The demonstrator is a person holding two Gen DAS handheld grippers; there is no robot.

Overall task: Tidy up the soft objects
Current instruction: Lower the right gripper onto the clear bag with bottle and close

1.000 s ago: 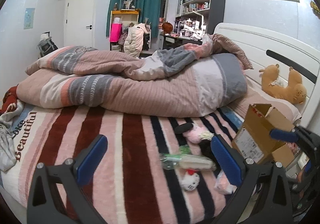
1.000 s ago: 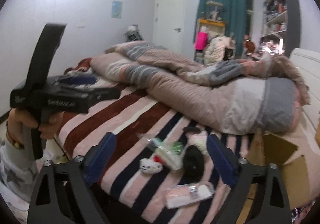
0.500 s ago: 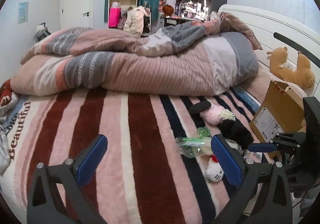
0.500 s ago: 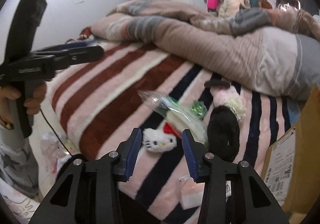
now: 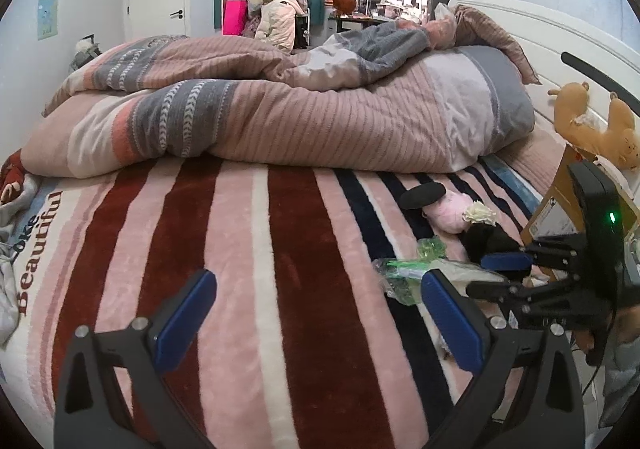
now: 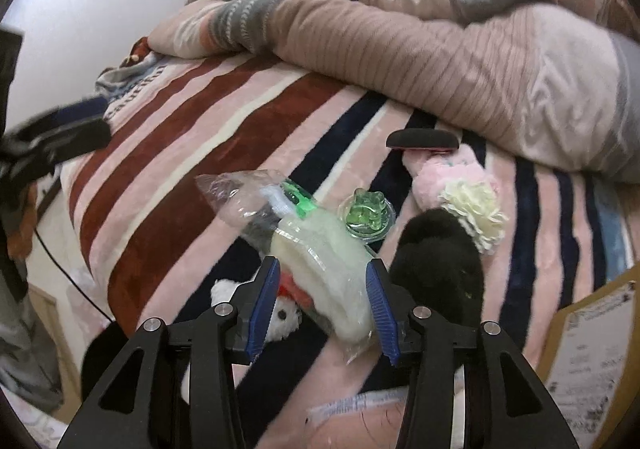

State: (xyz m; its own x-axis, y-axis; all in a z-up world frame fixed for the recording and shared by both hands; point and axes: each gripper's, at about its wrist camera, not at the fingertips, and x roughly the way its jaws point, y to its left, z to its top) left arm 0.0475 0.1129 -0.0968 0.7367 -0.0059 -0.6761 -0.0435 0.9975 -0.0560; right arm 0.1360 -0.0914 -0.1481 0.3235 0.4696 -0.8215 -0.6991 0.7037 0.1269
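A: What fills the scene, biggest first?

B: The rumpled duvet (image 5: 280,117) runs across twelve o'clock, and the striped blanket (image 5: 248,269) spreads below it. A cardboard box (image 6: 592,333) sits at four o'clock in the right wrist view.

A: And the soft things?

B: They are clustered near the box: a black plush (image 6: 440,261), a pink plush (image 6: 452,177) at one o'clock from it, a white kitten toy (image 6: 280,317), and a small green piece (image 6: 366,211).

A: Which one matters now?

B: The bagged cream plush (image 6: 332,269). It lies directly ahead of the right gripper (image 6: 326,305), partly between its blue pads. Its long axis runs from ten o'clock to four o'clock, oblique to the fingers.

A: Is it gripped?

B: Not as far as I can tell. The jaws stand partly parted and bracket the bag, with a gap visible on the left pad's side.

A: And the other side?

B: The left gripper (image 5: 316,317) is spread wide and empty over bare blanket, with the bag at two o'clock from it. The right one is clearly nearer.
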